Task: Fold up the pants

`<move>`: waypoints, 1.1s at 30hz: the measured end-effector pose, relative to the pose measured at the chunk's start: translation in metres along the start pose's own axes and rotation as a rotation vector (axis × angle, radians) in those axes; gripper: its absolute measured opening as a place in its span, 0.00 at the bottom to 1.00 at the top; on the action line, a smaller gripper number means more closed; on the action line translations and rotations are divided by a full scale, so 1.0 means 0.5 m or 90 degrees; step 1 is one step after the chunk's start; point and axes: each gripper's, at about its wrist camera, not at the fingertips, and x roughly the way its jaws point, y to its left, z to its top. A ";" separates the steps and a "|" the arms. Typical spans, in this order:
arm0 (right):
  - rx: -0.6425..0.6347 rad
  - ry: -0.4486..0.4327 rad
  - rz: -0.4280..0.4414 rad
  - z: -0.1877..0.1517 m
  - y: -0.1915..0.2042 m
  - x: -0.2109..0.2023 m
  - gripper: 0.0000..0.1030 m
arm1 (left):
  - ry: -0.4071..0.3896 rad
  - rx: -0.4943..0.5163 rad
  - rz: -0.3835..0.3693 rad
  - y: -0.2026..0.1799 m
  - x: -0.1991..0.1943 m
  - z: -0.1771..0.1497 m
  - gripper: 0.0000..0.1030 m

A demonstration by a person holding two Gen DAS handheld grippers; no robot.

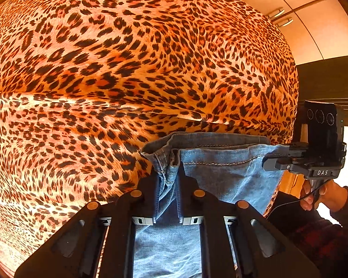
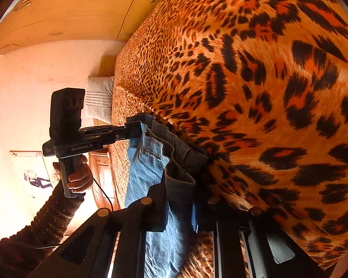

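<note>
Jaws of both grippers closed on denim: the left gripper [image 1: 168,180] pinches a bunched fold at 1 corner of the jeans [image 1: 225,176] hem, and the right gripper [image 2: 179,199] clamps the darker hem edge at the other corner. The jeans hang lifted between the 2 grippers, in front of the leopard-print bedspread [image 1: 127,58], cloth draping down through the left gripper's frame. In the right wrist view a hand [image 2: 80,177] grips the other tool's handle, knit sleeve [image 2: 48,220] below. Wooden cabinets [image 2: 76,11] and a white pillow [image 2: 98,97] lie behind.
</note>
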 end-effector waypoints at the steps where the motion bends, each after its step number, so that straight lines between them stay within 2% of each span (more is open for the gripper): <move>1: -0.009 0.002 0.007 0.001 0.008 -0.002 0.14 | -0.008 -0.007 -0.004 -0.001 -0.007 -0.011 0.09; 10: -0.139 0.025 0.000 -0.005 0.121 -0.008 0.14 | -0.077 -0.038 0.006 0.012 -0.141 -0.116 0.09; 11: -0.157 0.030 -0.001 -0.010 0.140 -0.004 0.14 | -0.084 -0.043 0.006 0.032 -0.164 -0.117 0.09; 14: -0.214 0.056 0.003 -0.029 0.194 0.010 0.14 | -0.107 -0.065 0.000 0.064 -0.214 -0.156 0.09; 16: -0.251 0.079 0.006 -0.049 0.231 0.025 0.14 | -0.123 -0.083 -0.003 0.059 -0.223 -0.174 0.09; 17: -0.267 0.092 0.007 -0.060 0.246 0.034 0.14 | -0.132 -0.094 -0.005 0.053 -0.213 -0.161 0.09; 19: -0.292 0.120 0.010 -0.084 0.274 0.058 0.14 | -0.147 -0.117 -0.008 0.060 -0.223 -0.189 0.09; 22: -0.341 0.181 0.009 -0.140 0.308 0.100 0.14 | -0.167 -0.155 -0.007 0.051 -0.205 -0.222 0.09; 26: -0.407 0.293 0.003 -0.236 0.335 0.169 0.14 | -0.167 -0.230 -0.010 0.077 -0.183 -0.316 0.10; 29: -0.450 0.390 -0.014 -0.311 0.337 0.231 0.17 | -0.135 -0.306 -0.009 0.104 -0.141 -0.403 0.12; 33: -0.514 0.504 -0.117 -0.390 0.307 0.319 0.20 | -0.057 -0.412 0.043 0.122 -0.063 -0.504 0.14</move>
